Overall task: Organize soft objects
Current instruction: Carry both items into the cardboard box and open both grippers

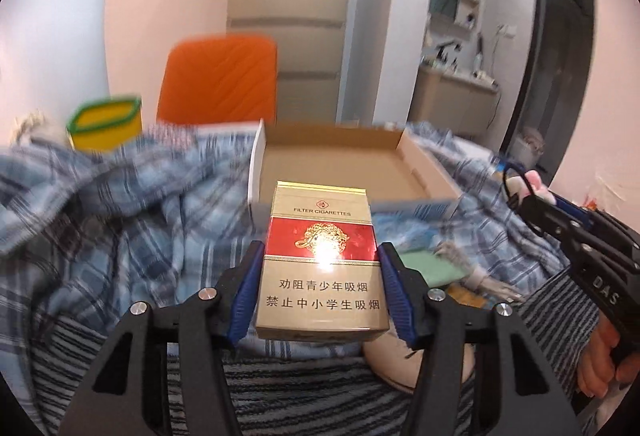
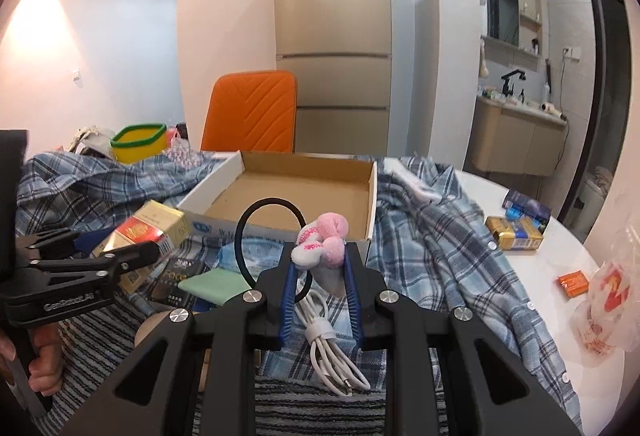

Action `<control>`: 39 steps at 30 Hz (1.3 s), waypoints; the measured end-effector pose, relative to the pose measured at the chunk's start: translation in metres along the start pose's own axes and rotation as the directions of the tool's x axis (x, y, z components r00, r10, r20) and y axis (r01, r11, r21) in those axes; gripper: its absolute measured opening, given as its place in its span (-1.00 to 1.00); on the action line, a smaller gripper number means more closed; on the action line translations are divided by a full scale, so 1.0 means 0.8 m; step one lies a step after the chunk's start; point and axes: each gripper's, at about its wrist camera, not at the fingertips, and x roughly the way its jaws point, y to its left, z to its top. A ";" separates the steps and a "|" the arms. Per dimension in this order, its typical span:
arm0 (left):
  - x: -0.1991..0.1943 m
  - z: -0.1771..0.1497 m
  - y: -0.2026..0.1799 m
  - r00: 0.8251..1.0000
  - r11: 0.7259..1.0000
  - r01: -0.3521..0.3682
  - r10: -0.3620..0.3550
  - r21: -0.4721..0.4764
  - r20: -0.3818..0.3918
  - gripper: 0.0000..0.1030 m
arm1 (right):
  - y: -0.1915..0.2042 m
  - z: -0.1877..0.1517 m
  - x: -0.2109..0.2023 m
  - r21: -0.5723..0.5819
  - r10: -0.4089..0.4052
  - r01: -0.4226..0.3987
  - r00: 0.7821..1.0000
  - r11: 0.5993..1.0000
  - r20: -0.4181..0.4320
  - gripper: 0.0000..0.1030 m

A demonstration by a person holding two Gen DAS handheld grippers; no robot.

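The left tongs (image 1: 320,292) are clamped on the two side faces of a cigarette pack (image 1: 322,264), held upright above the plaid shirt (image 1: 120,220) and just short of the open cardboard box (image 1: 340,164). The right tongs (image 2: 320,276) pinch a hair tie (image 2: 276,236) by its pink-and-white plush charm (image 2: 322,240), the black elastic loop hanging free to the left, also just short of the box's front wall.

The pack is glossy and gripped low, so it could likely slip or pivot if swung quickly; the left view is blurred, which suggests motion. A hard squeeze could crush it. The plush grip looks shallow: the soft charm may squeeze out from between the pads. The free loop could catch on the box's front wall or on the white cable (image 2: 332,352) lying below. Both tongs face the same box from close by, so they may collide. The rumpled shirt crowds the box's sides, and a snag on it could drag the box across the worktop (image 2: 568,248).
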 end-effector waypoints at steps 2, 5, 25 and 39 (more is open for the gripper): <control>-0.018 0.001 -0.004 0.998 1.000 0.007 -0.009 0.022 0.069 0.08 | 0.001 0.000 -0.014 -0.001 -0.005 0.005 0.999 1.000 0.053 -0.53; -0.037 0.001 -0.007 0.987 0.998 0.037 -0.043 0.041 0.153 0.08 | 0.002 -0.001 -0.031 -0.003 -0.015 0.015 0.992 1.000 0.122 -0.53; -0.099 0.046 -0.009 0.945 0.999 0.019 -0.033 0.046 0.325 0.08 | 0.004 0.030 -0.064 0.000 -0.055 0.057 0.975 0.998 0.217 -0.53; -0.120 0.166 -0.010 0.887 0.998 0.022 -0.044 0.052 0.460 0.08 | 0.021 0.166 -0.066 0.018 -0.065 0.063 0.943 0.998 0.328 -0.53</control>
